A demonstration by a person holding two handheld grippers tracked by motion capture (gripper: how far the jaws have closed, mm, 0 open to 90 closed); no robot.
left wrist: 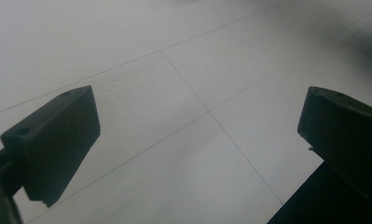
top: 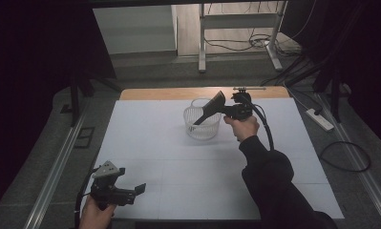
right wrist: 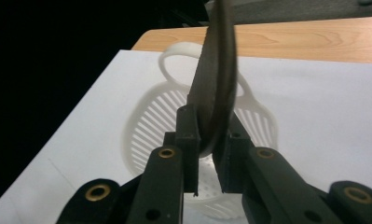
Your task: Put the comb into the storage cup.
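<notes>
- Holding a black comb (top: 211, 109) in my right gripper (top: 225, 111), I have it tilted over the white slotted basket (top: 202, 128); its narrow handle end dips inside the basket's rim, its broad toothed end points up and away.
- Seen in the right gripper view, my right gripper's jaws are clamped on the comb (right wrist: 216, 79), one pad pressed to each flat side, with the basket (right wrist: 151, 126) directly beyond and below them.
- Standing on the white sheet (top: 145, 143) toward the table's far edge, the basket has a loop handle on its far rim; a strip of bare wooden table (top: 154, 93) shows behind it.
- Resting near the sheet's near left corner, my left gripper (top: 139, 189) is well apart from the basket.
- Viewed from the left gripper view, its jaws stand wide apart with nothing between them, over the creased sheet (left wrist: 174, 93).
</notes>
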